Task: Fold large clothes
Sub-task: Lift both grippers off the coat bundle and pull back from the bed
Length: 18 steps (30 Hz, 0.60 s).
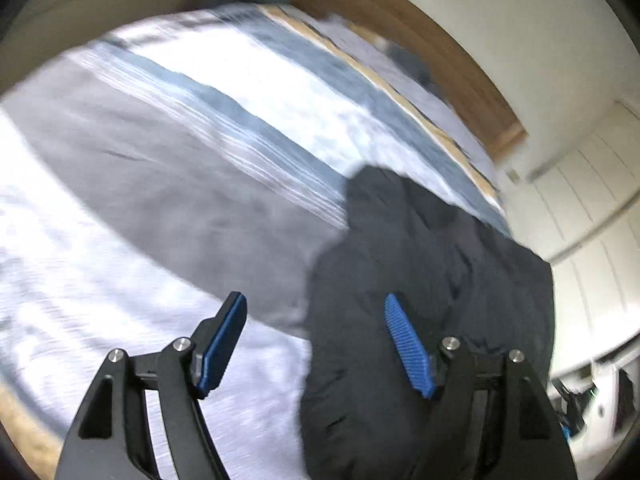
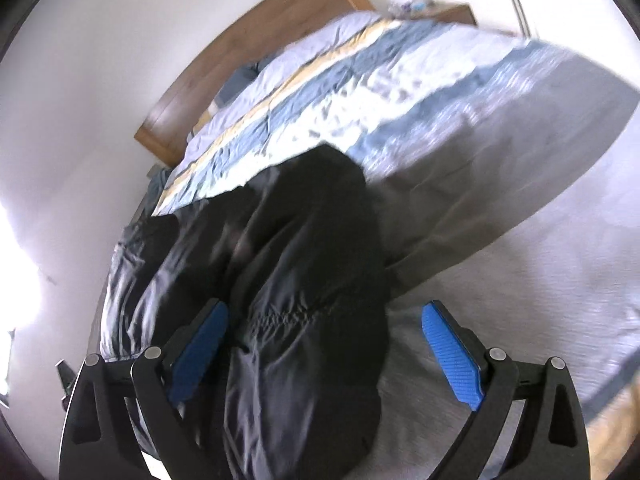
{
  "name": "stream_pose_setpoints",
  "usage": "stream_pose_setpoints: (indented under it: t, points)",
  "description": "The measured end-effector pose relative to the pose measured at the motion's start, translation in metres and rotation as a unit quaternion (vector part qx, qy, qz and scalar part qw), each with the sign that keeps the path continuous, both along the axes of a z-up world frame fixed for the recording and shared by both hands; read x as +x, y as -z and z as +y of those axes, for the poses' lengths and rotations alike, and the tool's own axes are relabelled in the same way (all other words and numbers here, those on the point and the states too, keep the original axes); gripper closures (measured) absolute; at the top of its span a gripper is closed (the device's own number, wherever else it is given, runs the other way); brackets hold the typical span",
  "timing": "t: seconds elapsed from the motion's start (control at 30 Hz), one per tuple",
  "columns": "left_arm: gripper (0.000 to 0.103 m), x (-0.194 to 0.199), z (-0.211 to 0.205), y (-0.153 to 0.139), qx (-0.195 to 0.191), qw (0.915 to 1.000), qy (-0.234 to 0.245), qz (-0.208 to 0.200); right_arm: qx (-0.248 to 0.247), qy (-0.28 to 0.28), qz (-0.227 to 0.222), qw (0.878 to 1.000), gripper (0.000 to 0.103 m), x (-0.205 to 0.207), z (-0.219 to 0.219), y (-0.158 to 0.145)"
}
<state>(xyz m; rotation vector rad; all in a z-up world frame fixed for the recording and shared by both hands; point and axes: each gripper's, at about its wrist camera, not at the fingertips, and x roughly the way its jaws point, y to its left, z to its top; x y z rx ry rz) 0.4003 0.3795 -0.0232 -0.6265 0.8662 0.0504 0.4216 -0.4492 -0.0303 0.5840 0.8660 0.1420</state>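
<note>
A dark, puffy jacket (image 1: 424,264) lies bunched on the bed (image 1: 172,184), at the right of the left wrist view. My left gripper (image 1: 313,298) hovers open above the jacket's left edge, and its blue pads (image 1: 408,340) touch no cloth. In the right wrist view the jacket (image 2: 304,264) runs up the middle of the picture, with a gathered seam across it. My right gripper (image 2: 324,306) stands wide open over that seam, the cloth lying below and between the jaws, with neither pad pressing on it. Both views are blurred.
The bed (image 2: 500,152) carries a cover with grey, blue, white and yellow bands. A wooden headboard (image 2: 256,40) stands against a white wall, with a nightstand (image 2: 452,12) beyond it. White panelled doors (image 1: 580,200) stand at the right of the left wrist view.
</note>
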Motion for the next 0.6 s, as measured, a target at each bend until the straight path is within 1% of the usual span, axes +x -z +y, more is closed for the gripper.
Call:
stream_pose_setpoints:
  t: [0.03, 0.1, 0.13, 0.17, 0.2, 0.23, 0.27, 0.3, 0.4, 0.47, 0.6]
  points:
    - [0.033, -0.001, 0.002, -0.008, 0.013, 0.9999, -0.002, -0.003, -0.009, 0.001, -0.005, 1.0, 0.006, -0.004, -0.004, -0.01]
    - [0.033, -0.02, -0.004, -0.024, 0.043, 0.9991, 0.0, -0.001, -0.03, -0.001, -0.015, 0.999, 0.006, -0.013, 0.0, -0.027]
    - [0.033, -0.026, -0.015, -0.027, 0.052, 0.9986, 0.002, -0.002, -0.036, -0.003, -0.02, 0.999, 0.006, -0.023, 0.004, -0.034]
    - [0.033, -0.032, -0.03, -0.038, 0.066, 0.9978, 0.009, -0.005, -0.039, -0.004, -0.024, 0.999, 0.006, -0.023, 0.014, -0.038]
    - [0.033, -0.044, -0.039, -0.046, 0.078, 0.9968, 0.015, -0.008, -0.043, -0.006, -0.029, 0.999, 0.006, -0.032, 0.017, -0.045]
    - [0.033, -0.049, -0.05, -0.055, 0.083, 0.9963, 0.016, -0.01, -0.048, -0.01, -0.033, 0.998, 0.006, -0.042, 0.021, -0.053]
    - [0.033, -0.064, -0.06, -0.061, 0.088, 0.9958, 0.018, -0.013, -0.052, -0.013, -0.037, 0.998, 0.006, -0.059, 0.02, -0.056]
    - [0.033, -0.076, -0.071, -0.068, 0.093, 0.9953, 0.021, -0.017, -0.059, -0.017, -0.04, 0.997, 0.006, -0.075, 0.029, -0.065]
    - [0.033, -0.114, -0.103, -0.088, 0.116, 0.9923, 0.026, -0.034, -0.075, -0.033, -0.054, 0.995, 0.004, -0.102, 0.053, -0.08]
    - [0.033, -0.14, -0.127, -0.099, 0.137, 0.9891, 0.031, -0.044, -0.086, -0.042, -0.064, 0.993, 0.0, -0.126, 0.067, -0.09]
    - [0.033, -0.187, -0.173, -0.113, 0.186, 0.9806, 0.03, -0.055, -0.115, -0.052, -0.087, 0.988, 0.0, -0.17, 0.095, -0.105]
